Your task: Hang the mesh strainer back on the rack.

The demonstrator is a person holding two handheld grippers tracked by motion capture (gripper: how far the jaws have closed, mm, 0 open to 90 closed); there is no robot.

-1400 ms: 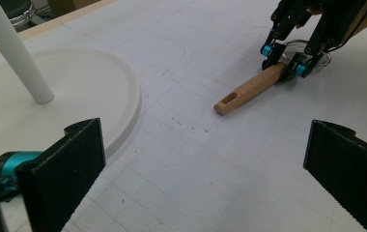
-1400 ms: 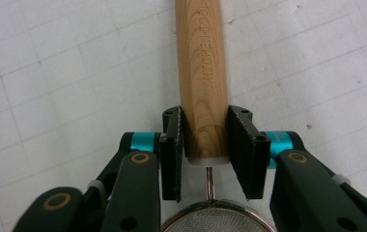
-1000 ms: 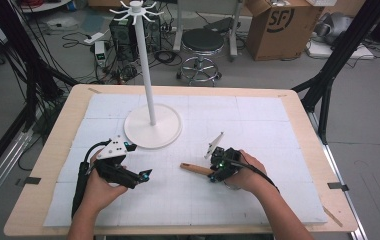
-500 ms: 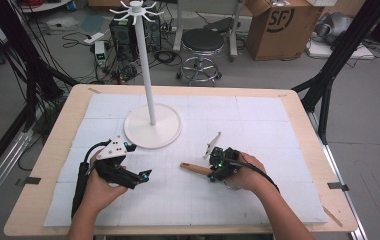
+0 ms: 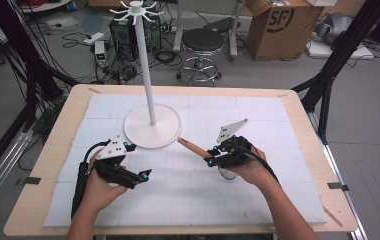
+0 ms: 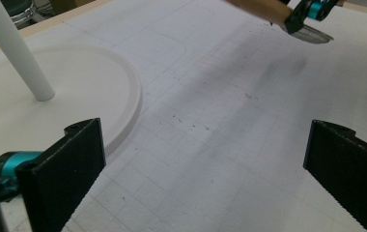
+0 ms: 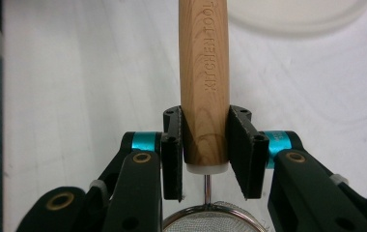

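A small strainer with a wooden handle (image 5: 194, 148) (image 7: 204, 72) marked KITCHEN TOOL is held off the white mat. My right gripper (image 5: 213, 152) (image 7: 204, 145) is shut on the handle near its mesh end, pads pressing both sides. The wire mesh bowl (image 5: 226, 173) (image 7: 210, 220) hangs under the hand. The handle's free end points toward the white stand's round base (image 5: 153, 125). My left gripper (image 5: 145, 175) (image 6: 205, 183) rests low at the mat's front left, open with nothing between its jaws. In the left gripper view the strainer (image 6: 312, 35) sits at the top edge.
The stand's white pole (image 5: 145, 65) (image 6: 17, 53) rises from the base to a ring of hooks (image 5: 137, 6). A white gridded mat (image 5: 278, 125) covers the wooden table (image 5: 58, 135). Beyond the table stand a stool (image 5: 204, 42) and a cardboard box (image 5: 283, 22).
My right gripper has risen with the strainer, lifting it off the mat; the handle now tilts up toward the stand's base. The left gripper has stayed put.
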